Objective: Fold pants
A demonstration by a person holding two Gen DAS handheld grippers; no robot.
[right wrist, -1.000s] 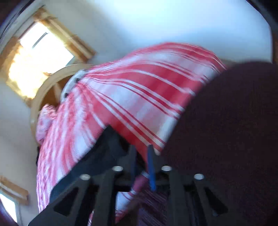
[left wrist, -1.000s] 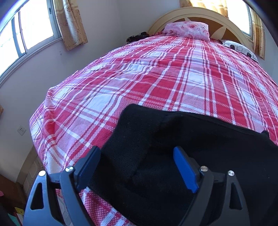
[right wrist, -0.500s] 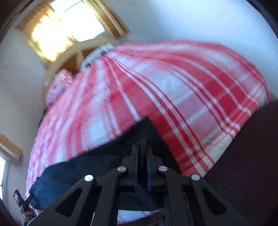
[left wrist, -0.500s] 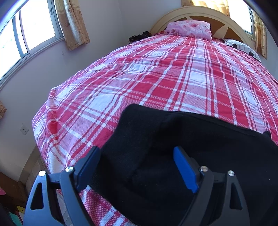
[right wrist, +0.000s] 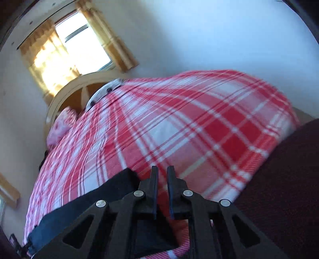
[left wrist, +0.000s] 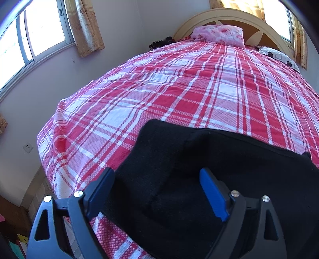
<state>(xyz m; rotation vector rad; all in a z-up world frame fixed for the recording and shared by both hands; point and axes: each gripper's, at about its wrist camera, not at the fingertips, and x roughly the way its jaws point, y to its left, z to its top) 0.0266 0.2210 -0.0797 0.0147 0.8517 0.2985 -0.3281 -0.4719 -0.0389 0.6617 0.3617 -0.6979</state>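
The black pants lie on the red plaid bed cover near the bed's foot, with a fold ridge across them. My left gripper is open, its blue-padded fingers spread just above the pants' near left part. In the right wrist view the pants show as a dark strip at lower left. My right gripper has its fingers nearly together with a narrow gap, nothing seen between them, above the cover beside the pants' corner.
A pink floral pillow and a white spotted pillow lie at the curved headboard. A wall with a window runs along the bed's left side. A dark maroon cloth fills the right wrist view's lower right.
My right gripper has swung and let go of the pants' corner; its fingers now show a small gap. My left gripper has stayed open over the pants, shifting slightly.
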